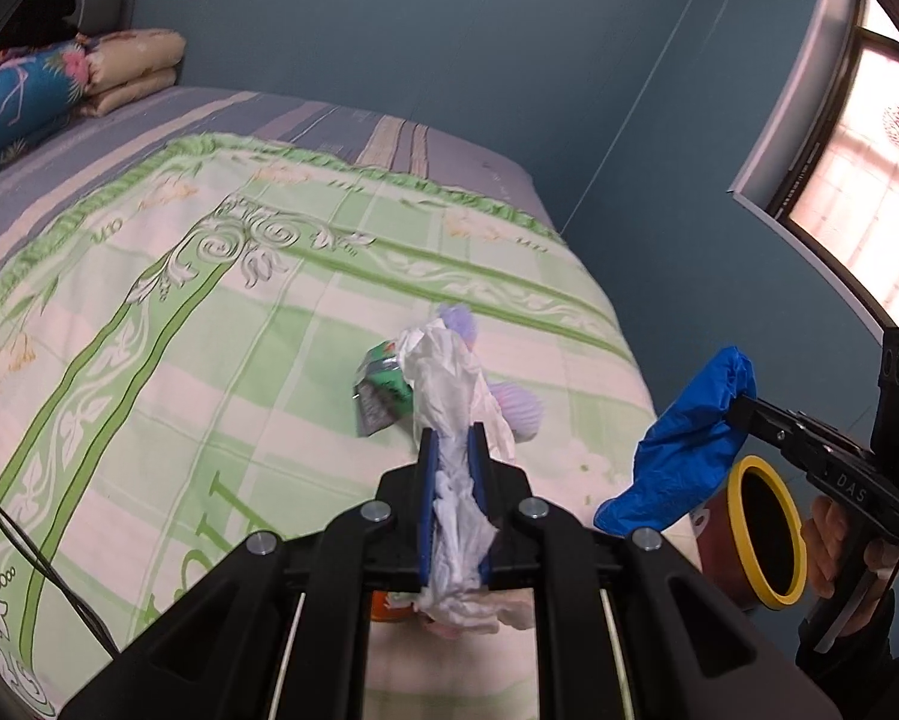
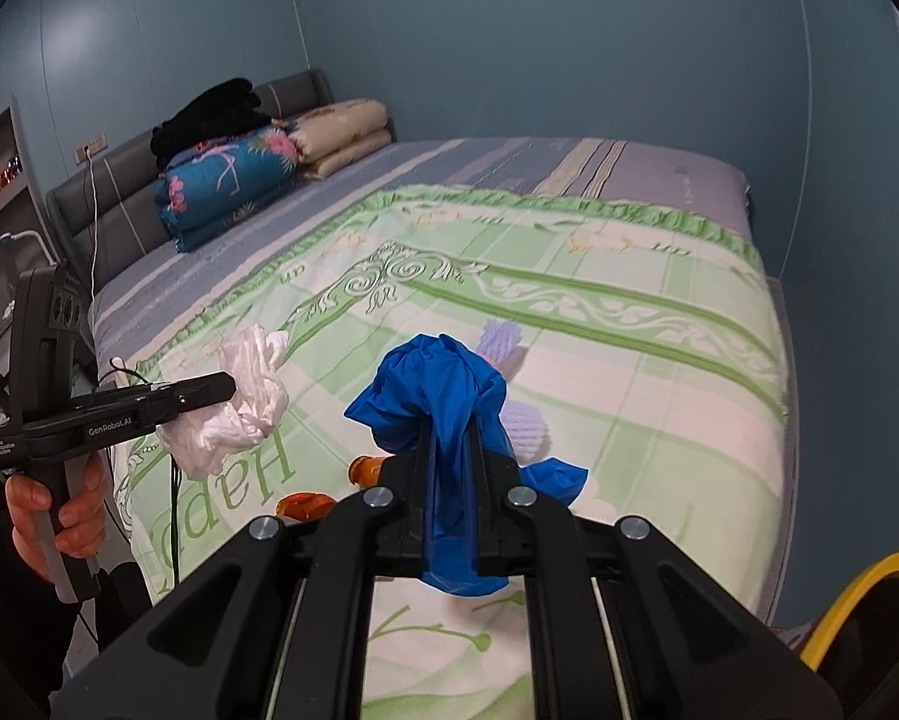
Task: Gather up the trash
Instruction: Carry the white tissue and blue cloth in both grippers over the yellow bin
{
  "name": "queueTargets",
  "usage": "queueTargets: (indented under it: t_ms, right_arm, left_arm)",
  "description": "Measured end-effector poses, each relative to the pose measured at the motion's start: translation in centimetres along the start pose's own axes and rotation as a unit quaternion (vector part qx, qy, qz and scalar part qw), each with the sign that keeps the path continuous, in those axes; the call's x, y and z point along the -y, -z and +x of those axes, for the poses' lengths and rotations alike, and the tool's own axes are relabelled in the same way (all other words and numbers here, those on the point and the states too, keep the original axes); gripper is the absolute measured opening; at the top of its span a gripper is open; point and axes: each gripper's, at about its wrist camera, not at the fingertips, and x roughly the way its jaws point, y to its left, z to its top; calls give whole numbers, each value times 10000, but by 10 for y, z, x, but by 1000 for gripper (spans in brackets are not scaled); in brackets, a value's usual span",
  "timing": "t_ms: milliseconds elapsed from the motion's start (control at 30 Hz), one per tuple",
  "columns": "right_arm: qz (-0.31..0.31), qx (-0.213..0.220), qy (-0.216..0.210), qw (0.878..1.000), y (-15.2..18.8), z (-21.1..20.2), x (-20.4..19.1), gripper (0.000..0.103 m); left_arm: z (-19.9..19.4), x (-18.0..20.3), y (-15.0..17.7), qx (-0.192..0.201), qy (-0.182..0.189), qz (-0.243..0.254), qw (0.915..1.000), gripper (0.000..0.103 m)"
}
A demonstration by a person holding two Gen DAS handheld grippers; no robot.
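Both tools loaded, bin next

The left tool [image 1: 454,450] is clenched on a crumpled white plastic bag [image 1: 443,384], the right tool [image 2: 452,438] on a blue plastic bag [image 2: 431,384], both lifted over the bed [image 2: 629,360]. Next, I judge: carry them to the yellow-rimmed bin [image 1: 767,534] beside the right tool. Legible: "GenRobot.AI", "DAS", "Happ" on the quilt.

The bed [image 2: 659,372] wears a green-and-white checked cover over a striped blue sheet. On it lie a green wrapper [image 1: 380,387], two lilac foam nets [image 2: 527,420], orange bottles [image 2: 305,505], and folded quilts [image 2: 227,186] by the headboard.
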Motion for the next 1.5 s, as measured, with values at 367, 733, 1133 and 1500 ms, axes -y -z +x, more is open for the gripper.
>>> queueTargets:
  t_ms: [367, 733, 1133, 1500]
  right_arm:
    - [209, 388, 308, 9986, 12, -62, 35, 7]
    - [621, 689, 812, 9924, 33, -121, 88, 7]
    - [1179, 820, 1472, 9786, 70, -175, 155, 7]
    - [1796, 777, 1953, 9610, 115, -198, 212, 7]
  left_arm:
    - [1, 68, -7, 52, 293, 459, 9985, 9]
    - [20, 145, -4, -82, 717, 956, 9928, 9]
    - [60, 241, 9, -369, 1395, 1466, 9786, 9]
    - [103, 323, 39, -770, 1900, 1845, 9612, 9]
